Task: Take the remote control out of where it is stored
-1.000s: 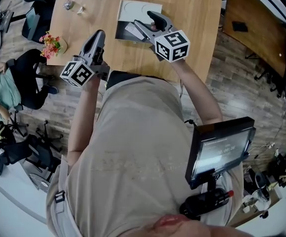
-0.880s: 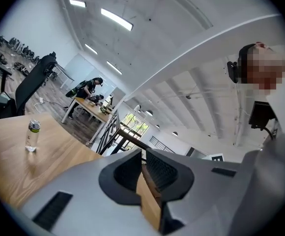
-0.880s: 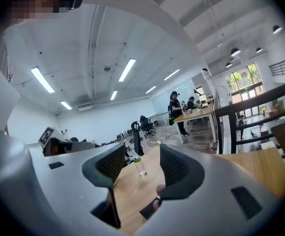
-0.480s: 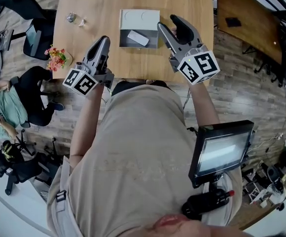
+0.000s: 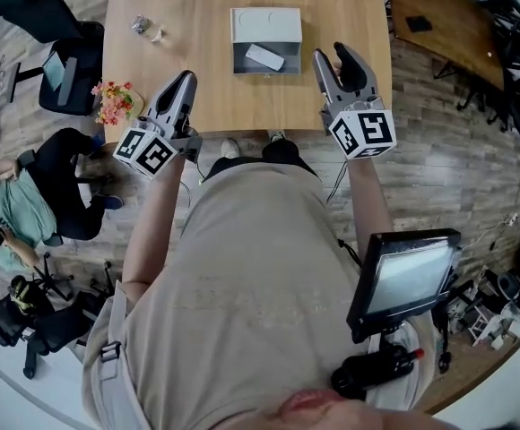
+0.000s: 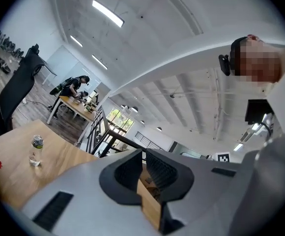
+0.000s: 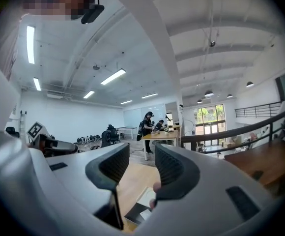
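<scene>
Where the remote is: the remote control [image 5: 264, 57] lies slantwise in the open front part of the grey storage box [image 5: 266, 21], out on the worktop [image 5: 197, 25] a bit right of the middle. Nothing is touching it yet.

Left claw: the left claw [image 5: 185, 81] is pressed together with nothing in it. It hovers by the near edge of the worktop, well apart from the box.

Right claw: the right claw [image 5: 334, 61] is closing on thin air, with a small gap between the pads and nothing between them. It's just to the right of the box, not over the remote.

How it'll handle: my guess is a light, stiff plastic slab, smooth and probably a bit slippery. Doesn't look fragile, but it could skate out of a lazy pinch.

Where to grab: I'd go across the narrow width near the middle, pads on the long sides. It sits flat and low in there, so one end might need tipping up first.

Edges: the box walls sit close round the remote, and the back and side walls look like the main things to snag on. Can't tell for sure whether the front is open.

Room: loads of bare worktop either side of the box. The water bottle [image 5: 149, 30] and flowers [image 5: 115, 104] are off at the left, well apart.

Next: the right claw would have to spread wide before coming down on it.
</scene>
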Tool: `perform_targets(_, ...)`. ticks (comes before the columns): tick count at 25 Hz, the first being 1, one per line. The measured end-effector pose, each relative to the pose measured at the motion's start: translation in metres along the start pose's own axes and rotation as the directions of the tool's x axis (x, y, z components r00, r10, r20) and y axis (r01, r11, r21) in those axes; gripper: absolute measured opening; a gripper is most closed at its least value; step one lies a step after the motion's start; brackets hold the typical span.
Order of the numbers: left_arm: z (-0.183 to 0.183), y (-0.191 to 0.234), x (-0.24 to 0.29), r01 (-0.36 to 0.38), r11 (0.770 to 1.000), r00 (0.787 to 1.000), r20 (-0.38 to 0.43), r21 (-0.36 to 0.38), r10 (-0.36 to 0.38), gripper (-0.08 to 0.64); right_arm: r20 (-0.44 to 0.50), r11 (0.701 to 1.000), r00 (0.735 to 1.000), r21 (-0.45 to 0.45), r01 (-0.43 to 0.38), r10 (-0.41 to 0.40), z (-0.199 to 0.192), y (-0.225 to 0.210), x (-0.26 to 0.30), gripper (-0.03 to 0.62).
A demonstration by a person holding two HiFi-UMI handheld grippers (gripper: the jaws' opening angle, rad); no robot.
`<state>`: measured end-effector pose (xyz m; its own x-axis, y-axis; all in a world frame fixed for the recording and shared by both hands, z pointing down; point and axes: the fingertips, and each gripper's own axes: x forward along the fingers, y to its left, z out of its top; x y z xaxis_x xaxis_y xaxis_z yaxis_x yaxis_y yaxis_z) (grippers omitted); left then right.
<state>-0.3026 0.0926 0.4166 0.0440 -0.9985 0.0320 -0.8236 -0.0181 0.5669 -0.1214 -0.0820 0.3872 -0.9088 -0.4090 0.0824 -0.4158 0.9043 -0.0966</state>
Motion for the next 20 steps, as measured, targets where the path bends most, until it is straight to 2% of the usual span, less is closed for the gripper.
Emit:
perform_targets(4,0.006,0.001,-0.022,0.066,0.998,0.998,0.022,0.003,-0.066,0.008,0.018,0.998,0.998,0.027,0.064,-0.064,0.005,0.024,-0.020,0.170)
perform_targets(10,-0.012,-0.007,-0.040,0.156,0.988,0.987,-0.031,-0.018,-0.156,0.008,0.044,0.991,0.990,0.016,0.130,-0.131,0.004,0.059,-0.053,0.170)
perform_targets(15,-0.035,-0.019,-0.050,0.174,0.984,0.981,-0.076,-0.036,-0.176,0.008,0.045,0.987,0.986,0.003,0.161,-0.161,-0.006,0.071,-0.080,0.170)
perform_targets(20,-0.067,-0.041,-0.053,0.188,0.981,0.974,-0.121,-0.040,-0.191,0.008,0.034,0.985,0.985,0.056,0.165,-0.167,-0.021,0.067,-0.109,0.170)
